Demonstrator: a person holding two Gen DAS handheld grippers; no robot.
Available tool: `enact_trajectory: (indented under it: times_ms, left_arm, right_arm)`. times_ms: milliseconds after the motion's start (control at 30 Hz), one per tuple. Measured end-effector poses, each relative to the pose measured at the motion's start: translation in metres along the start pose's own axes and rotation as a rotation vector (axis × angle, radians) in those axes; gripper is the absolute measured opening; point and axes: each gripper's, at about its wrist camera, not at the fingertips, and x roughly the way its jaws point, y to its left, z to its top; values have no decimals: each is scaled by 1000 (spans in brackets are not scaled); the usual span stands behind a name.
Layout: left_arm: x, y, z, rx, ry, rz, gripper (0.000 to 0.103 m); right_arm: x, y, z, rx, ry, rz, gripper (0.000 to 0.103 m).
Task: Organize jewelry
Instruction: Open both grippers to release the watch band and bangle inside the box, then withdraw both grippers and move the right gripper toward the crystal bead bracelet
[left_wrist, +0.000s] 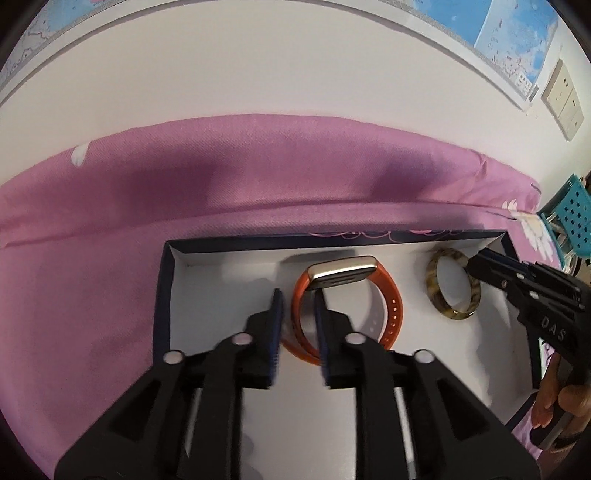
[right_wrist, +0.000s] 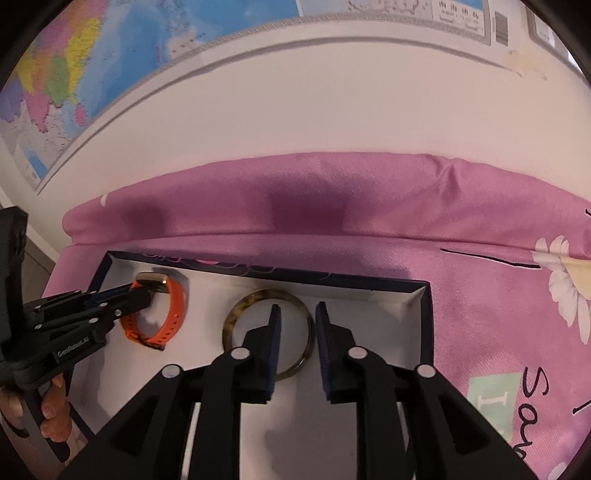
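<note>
A shallow dark blue box (left_wrist: 168, 295) with a white floor lies on a pink cloth. In it an orange watch (left_wrist: 391, 306) with a gold-coloured face stands on its strap. A tortoiseshell bangle (left_wrist: 436, 295) lies to its right. My left gripper (left_wrist: 299, 295) is open, and the strap's left side runs through the gap with the pads clear of it. In the right wrist view my right gripper (right_wrist: 298, 308) is open astride the right rim of the bangle (right_wrist: 236, 314), not pressing it. That view shows the watch (right_wrist: 177, 302) and left gripper (right_wrist: 147, 295) at the left.
The pink flowered cloth (left_wrist: 258, 177) covers the surface up to a white wall with maps (right_wrist: 74, 66). A teal perforated basket (left_wrist: 572, 210) stands at the far right. A person's hands (left_wrist: 569, 402) (right_wrist: 55, 406) hold the gripper handles beside the box.
</note>
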Motion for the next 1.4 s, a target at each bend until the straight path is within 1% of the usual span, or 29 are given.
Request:
enact_trajectory:
  times_ms: [67, 100, 167, 200, 267, 300, 333, 367, 433, 567, 633, 667, 733, 833, 900, 1000, 1033, 1067, 1133, 1200, 1267, 1400]
  left_arm:
    - [-5, 2, -2, -3, -20, 3, 26]
    - [-10, 3, -4, -4, -32, 9, 27]
    - [-18, 2, -7, 0, -59, 11, 31]
    - [-25, 3, -10, 5, -80, 14, 32]
    - [-38, 1, -16, 17, -124, 32, 40]
    - [-47, 0, -20, 24, -149, 41, 41]
    - [-54, -2, -24, 33, -170, 46, 45]
    - [-60, -6, -28, 43, -188, 50, 51]
    - [-75, -9, -39, 67, -233, 74, 55]
    - [-107, -16, -65, 108, -313, 113, 66]
    - [-119, -20, -78, 131, -337, 125, 69]
    - [-126, -22, -88, 144, -354, 137, 73]
    - [-136, -22, -101, 159, -375, 141, 76]
    - [-151, -21, -125, 171, -398, 134, 77]
    - [-156, -19, -137, 170, -397, 119, 77]
    - [-157, -16, -157, 162, -377, 87, 77]
    - [-156, -16, -161, 161, -373, 87, 77]
    - [-155, -16, -168, 163, -365, 87, 77]
    - [-152, -16, -178, 163, -355, 86, 77]
    - [-150, -17, -187, 163, -344, 75, 77]
    - [-148, -17, -195, 156, -334, 64, 77]
    - [-146, -18, -203, 146, -317, 47, 77]
  right_arm:
    - [-11, 0, -3, -2, -30, 22, 23]
    - [-17, -1, -3, -4, -45, 31, 24]
    - [-29, -1, -6, -10, -73, 51, 30]
    - [-34, 0, -7, -14, -84, 55, 30]
    - [-45, 1, -12, -22, -108, 67, 34]
    - [-53, 2, -15, -28, -129, 75, 35]
    - [-58, 3, -17, -35, -137, 78, 37]
    - [-62, 5, -19, -42, -145, 83, 42]
    - [-74, 9, -27, -62, -173, 84, 52]
    - [-93, 16, -45, -114, -207, 98, 60]
    - [-105, 21, -58, -146, -227, 104, 62]
    - [-112, 22, -66, -159, -238, 107, 62]
    - [-121, 26, -80, -183, -251, 124, 62]
    - [-135, 31, -102, -218, -261, 137, 62]
    - [-143, 32, -120, -243, -257, 145, 62]
    - [-146, 35, -145, -275, -223, 141, 57]
    - [-144, 35, -153, -278, -201, 138, 51]
    - [-141, 36, -161, -285, -177, 135, 47]
    - [-137, 38, -176, -300, -146, 122, 45]
    - [-131, 38, -191, -302, -112, 129, 42]
    - [-126, 38, -202, -296, -84, 136, 41]
    - [-120, 39, -212, -294, -65, 133, 40]
